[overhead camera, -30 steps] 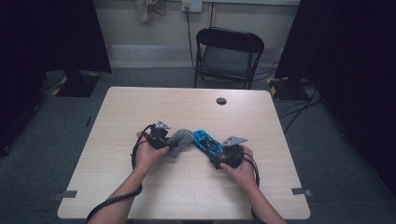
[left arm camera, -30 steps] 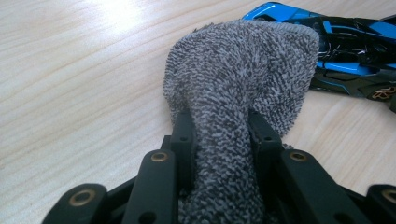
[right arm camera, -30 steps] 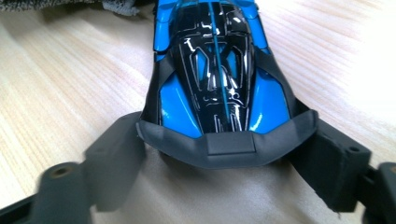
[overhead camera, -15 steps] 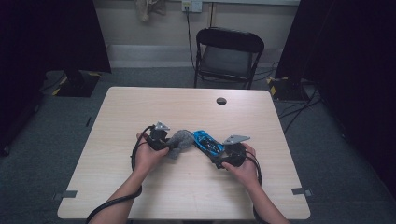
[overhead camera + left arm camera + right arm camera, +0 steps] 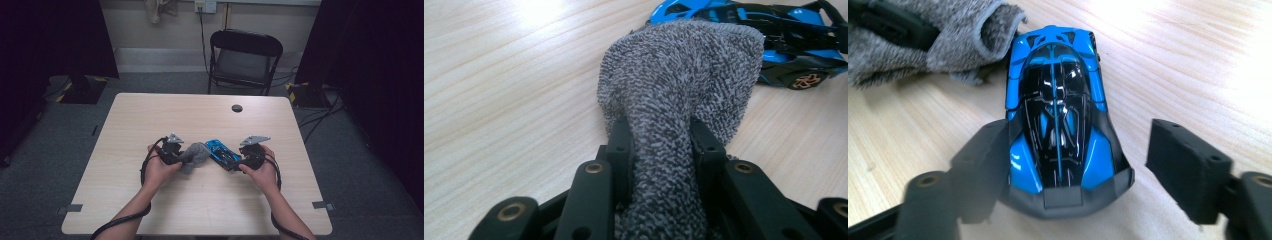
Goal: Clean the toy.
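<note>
Pale wood-grain table (image 5: pixel 150 120) stands on grey carpet, with a black folding chair (image 5: pixel 244 60) beyond its far edge and dark curtains to either side. On the far half of the tabletop sits a small dark round spot (image 5: pixel 237 108), well apart from my hands; nothing else lies between it and me, and nothing blocks my work. I can read no writing or brand on anything here.

My left gripper (image 5: pixel 659 145) is clamped narrow on a grey terry cloth (image 5: pixel 684 75), a fold of it squeezed between both jaws, the rest bulging out ahead toward the toy. The cloth's far end lies touching or just beside the nose of a blue and black toy car (image 5: pixel 1058 115), which rests on the table near the middle, between my two hands.

My right gripper (image 5: pixel 1083 165) stands wide around the car's rear. Its jaws have just been closing, with the car between them; one jaw is close against the car's side, blurred, the other clearly apart from it.
</note>
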A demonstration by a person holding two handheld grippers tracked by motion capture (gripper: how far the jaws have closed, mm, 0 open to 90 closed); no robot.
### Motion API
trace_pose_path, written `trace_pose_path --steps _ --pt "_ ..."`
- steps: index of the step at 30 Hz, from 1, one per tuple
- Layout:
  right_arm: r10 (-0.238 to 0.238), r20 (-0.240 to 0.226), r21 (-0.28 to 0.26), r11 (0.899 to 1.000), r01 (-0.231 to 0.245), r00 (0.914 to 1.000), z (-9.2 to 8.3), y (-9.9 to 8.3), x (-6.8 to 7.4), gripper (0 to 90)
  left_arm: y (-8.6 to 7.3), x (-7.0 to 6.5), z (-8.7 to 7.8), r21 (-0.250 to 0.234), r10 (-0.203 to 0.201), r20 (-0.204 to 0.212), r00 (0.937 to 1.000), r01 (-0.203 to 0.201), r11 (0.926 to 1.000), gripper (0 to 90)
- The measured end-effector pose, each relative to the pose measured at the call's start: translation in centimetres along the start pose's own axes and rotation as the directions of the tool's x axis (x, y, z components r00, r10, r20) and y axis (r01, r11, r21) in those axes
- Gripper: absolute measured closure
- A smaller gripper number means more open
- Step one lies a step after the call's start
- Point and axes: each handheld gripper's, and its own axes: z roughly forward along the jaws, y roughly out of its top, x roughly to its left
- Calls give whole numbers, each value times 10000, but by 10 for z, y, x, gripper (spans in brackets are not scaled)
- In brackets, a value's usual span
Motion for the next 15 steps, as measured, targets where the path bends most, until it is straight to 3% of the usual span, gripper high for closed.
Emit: trace_pose_path --steps 4,8,12,15 --pt "103 60 143 9998 -104 9999 4 4 -2 355 1 -6 1 47 152 135 9998 -153 9999 687" --pt "286 -4 175 9994 -286 9996 10 1 -2 357 -2 -13 0 10 340 304 9990 -341 9994 687" --pt "873 -385 -47 9962 -875 9954 11 -6 -4 393 -4 -20 -4 95 576 514 9970 -582 9983 687" --pt "1008 -518 -92 9948 -1014 9936 10 -8 -6 400 -6 -30 -6 36 700 865 9938 -706 9975 687"
